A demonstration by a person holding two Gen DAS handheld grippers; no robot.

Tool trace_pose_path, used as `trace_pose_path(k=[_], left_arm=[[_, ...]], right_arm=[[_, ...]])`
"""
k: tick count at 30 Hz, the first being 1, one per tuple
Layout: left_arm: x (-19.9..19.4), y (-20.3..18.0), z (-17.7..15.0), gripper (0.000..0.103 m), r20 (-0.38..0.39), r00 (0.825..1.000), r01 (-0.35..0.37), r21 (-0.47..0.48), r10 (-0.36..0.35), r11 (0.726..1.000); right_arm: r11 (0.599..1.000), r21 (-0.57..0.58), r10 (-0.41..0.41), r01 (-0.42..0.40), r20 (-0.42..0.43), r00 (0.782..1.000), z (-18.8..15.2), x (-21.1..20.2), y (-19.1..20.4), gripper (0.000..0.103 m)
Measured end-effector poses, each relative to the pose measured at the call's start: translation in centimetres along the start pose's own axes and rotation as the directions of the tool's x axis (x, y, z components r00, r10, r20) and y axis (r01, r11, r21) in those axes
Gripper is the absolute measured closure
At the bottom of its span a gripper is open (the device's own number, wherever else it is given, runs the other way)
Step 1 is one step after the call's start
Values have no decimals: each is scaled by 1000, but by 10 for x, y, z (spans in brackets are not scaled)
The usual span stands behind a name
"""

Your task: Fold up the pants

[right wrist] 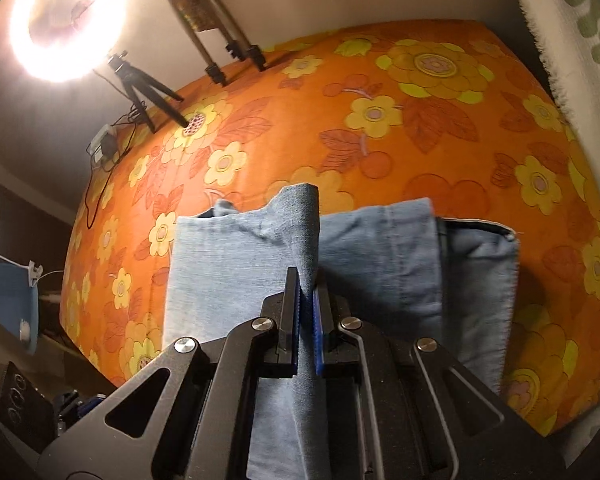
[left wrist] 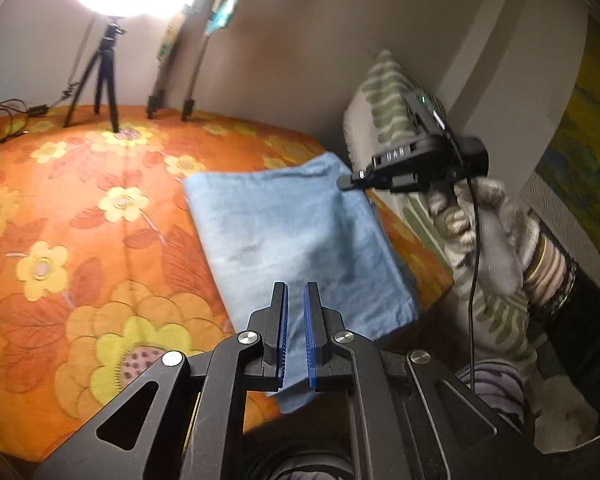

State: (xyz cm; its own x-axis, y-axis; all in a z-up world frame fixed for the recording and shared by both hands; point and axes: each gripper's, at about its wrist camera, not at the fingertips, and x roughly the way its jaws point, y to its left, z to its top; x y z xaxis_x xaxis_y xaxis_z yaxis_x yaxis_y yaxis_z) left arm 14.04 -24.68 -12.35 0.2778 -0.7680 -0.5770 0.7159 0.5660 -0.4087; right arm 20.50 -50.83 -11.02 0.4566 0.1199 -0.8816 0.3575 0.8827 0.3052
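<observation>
The light blue denim pants (left wrist: 296, 236) lie folded into a rectangle on the orange flowered tablecloth (left wrist: 80, 208). My left gripper (left wrist: 296, 292) hovers over the near end of the pants with a small gap between its blue pads and nothing held. My right gripper (right wrist: 307, 280) is shut on a raised fold of the pants (right wrist: 300, 220), which stands up between its pads. In the left wrist view the right gripper (left wrist: 346, 182) is at the far right corner of the pants, held by a gloved hand.
A ring light on a tripod (left wrist: 108, 76) and other tripod legs (left wrist: 172, 96) stand at the back of the table. A cable and adapter (left wrist: 4, 116) lie at the far left. A green-patterned cushion (left wrist: 384, 96) leans at the right.
</observation>
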Motion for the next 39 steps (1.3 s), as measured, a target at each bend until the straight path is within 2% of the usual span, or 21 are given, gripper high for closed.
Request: trace_pose_path(k=[6,15,18,20,26,28,33,35,39], left_arm=[[33,-8,-5,97,-79,997,19,29,-17,999],[49,-11,0,97,-86,996,32,39,-28,999],[55,-13,-1,87,-104,994,33,53,-27,998],[62,-17,-1,87,-117,993,39,66,-31,997],[80,-27,-4,87,-148,988,56,96,-42,994],[85,-28,-4,87,-154,987,57,105,-41,993],[92,-28,-5,87,-162,986,58,104,-40,993],[93,-28,-6,87,-160,986,57,101,-40,993],[90,-29,-6,87,-156,987,59,100,-43,993]], right_arm=[[1000,14,-19,19,6,1000,-1,-4,-15,98],[997,9,-72,72,8,997,4,-11,-36,98],[995,9,-97,97,-6,995,6,-7,-46,98],[993,-1,-122,122,-18,992,7,-2,-51,98],[992,19,-122,122,-11,993,10,6,-63,98],[994,15,-110,110,-7,994,8,7,-63,98],[999,43,-13,12,32,999,-2,-10,-73,93],[998,55,13,-16,59,998,-11,-23,-78,93],[997,55,53,-56,57,997,-41,-41,-85,92]])
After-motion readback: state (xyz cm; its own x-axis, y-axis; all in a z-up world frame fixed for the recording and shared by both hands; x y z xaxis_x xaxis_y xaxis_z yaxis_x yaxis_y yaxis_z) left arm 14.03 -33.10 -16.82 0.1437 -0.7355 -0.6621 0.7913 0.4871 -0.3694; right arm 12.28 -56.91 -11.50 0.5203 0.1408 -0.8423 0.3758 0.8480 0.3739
